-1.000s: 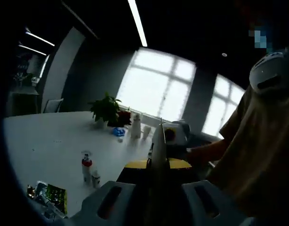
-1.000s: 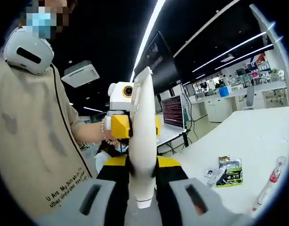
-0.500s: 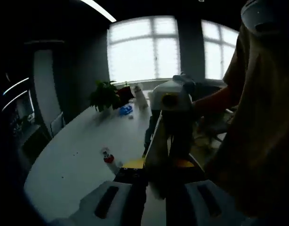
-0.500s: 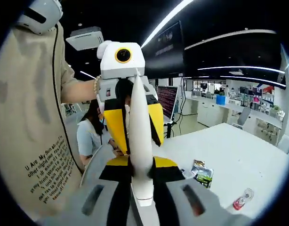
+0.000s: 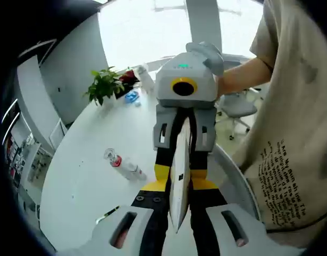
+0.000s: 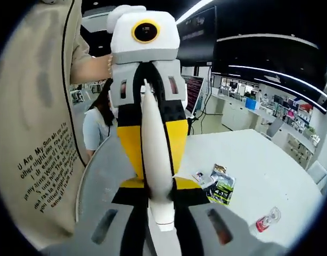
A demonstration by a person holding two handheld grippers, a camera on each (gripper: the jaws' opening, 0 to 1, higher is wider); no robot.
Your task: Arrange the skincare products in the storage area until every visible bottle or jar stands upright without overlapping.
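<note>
- Left gripper view: the left gripper [image 5: 177, 226] and the right gripper [image 5: 184, 140] face each other, both pinching one white tube [image 5: 179, 178] held up off the white table [image 5: 83, 181].
- A red-capped bottle [image 5: 122, 164] lies on its side, sachets [image 6: 219, 186] flat nearby.
- I'd say arranging has barely started; nothing near stands upright.

Two tools meet nose to nose, the left tool [image 5: 179, 213] and the right tool [image 6: 159, 213], with one white tube [image 6: 154, 154] clamped between them. One bottle with a red collar [image 5: 122, 165] lies on the single white tabletop [image 5: 83, 181], plus one potted plant [image 5: 104, 85] and two printed sachets [image 6: 218, 186] (possibly more, overlapping).
</note>
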